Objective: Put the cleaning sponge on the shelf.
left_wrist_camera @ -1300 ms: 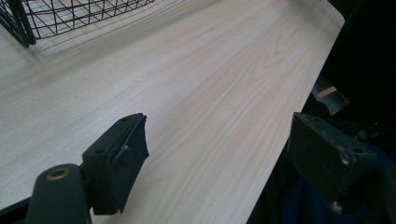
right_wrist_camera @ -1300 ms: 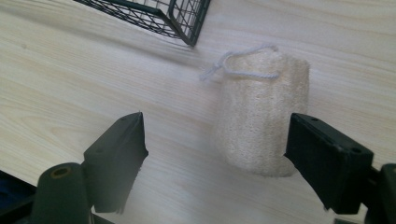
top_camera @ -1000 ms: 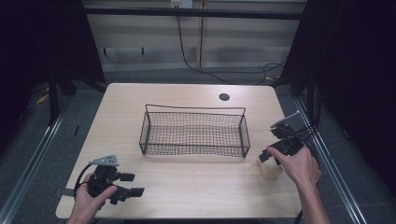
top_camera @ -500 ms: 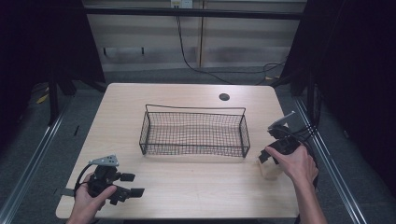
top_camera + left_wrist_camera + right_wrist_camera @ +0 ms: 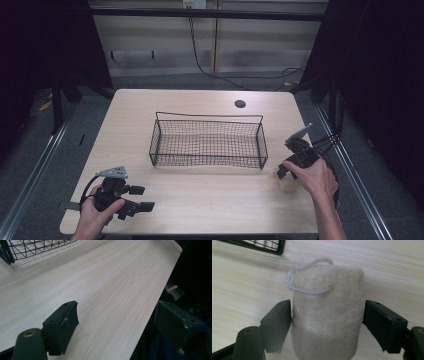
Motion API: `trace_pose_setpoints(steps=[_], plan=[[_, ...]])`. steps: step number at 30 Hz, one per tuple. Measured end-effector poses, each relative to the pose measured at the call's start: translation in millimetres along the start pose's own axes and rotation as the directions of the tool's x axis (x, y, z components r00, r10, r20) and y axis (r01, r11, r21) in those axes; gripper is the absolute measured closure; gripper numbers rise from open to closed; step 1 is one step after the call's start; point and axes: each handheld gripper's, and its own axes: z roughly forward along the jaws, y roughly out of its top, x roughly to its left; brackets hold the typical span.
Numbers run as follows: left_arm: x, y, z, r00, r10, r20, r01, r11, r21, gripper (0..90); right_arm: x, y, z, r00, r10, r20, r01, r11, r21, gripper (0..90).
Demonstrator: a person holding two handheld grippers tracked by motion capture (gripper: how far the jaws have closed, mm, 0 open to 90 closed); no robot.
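Observation:
A cream loofah roll [image 5: 327, 325] with a white string loop at its top lies on the wooden table [image 5: 210, 200], to the right of a black wire basket [image 5: 210, 161]. From above it shows as a pale lump [image 5: 286, 185] under the person's right hand. My right gripper [image 5: 327, 312] straddles it. Its jaws have just been closing, and both pads now touch the roll's sides. My left gripper [image 5: 144, 198] rests at the table's front left corner, open with nothing between its jaws [image 5: 117, 312].
The basket corner [image 5: 264, 246] is just beyond the loofah, and its mesh [image 5: 30, 247] lies far ahead of the left gripper. A dark round hole [image 5: 240, 104] marks the table's far side. Bare wood separates the two grippers, and the table edge runs close by each hand.
The right hand has sunk a little onto the loofah beside the basket's right end, covering more of it. The left hand and the basket have stayed put.

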Motion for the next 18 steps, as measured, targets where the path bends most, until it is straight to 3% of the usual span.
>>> trace_pose_setpoints(steps=[8, 18], plan=[[0.0, 0.0, 0.3, 1.0, 0.004, -0.003, -0.004, 1.0, 0.004, 18.6, 0.7, -0.9, 9.4, 0.9995, -0.006, -0.03, 0.006, 1.0, 0.019, 25.4], [-0.1, 0.1, 0.7, 1.0, 0.005, -0.002, -0.005, 1.0, 0.005, 18.6, -0.5, -2.8, 6.7, 0.9989, -0.003, -0.046, 0.004, 1.0, 0.019, 26.8]])
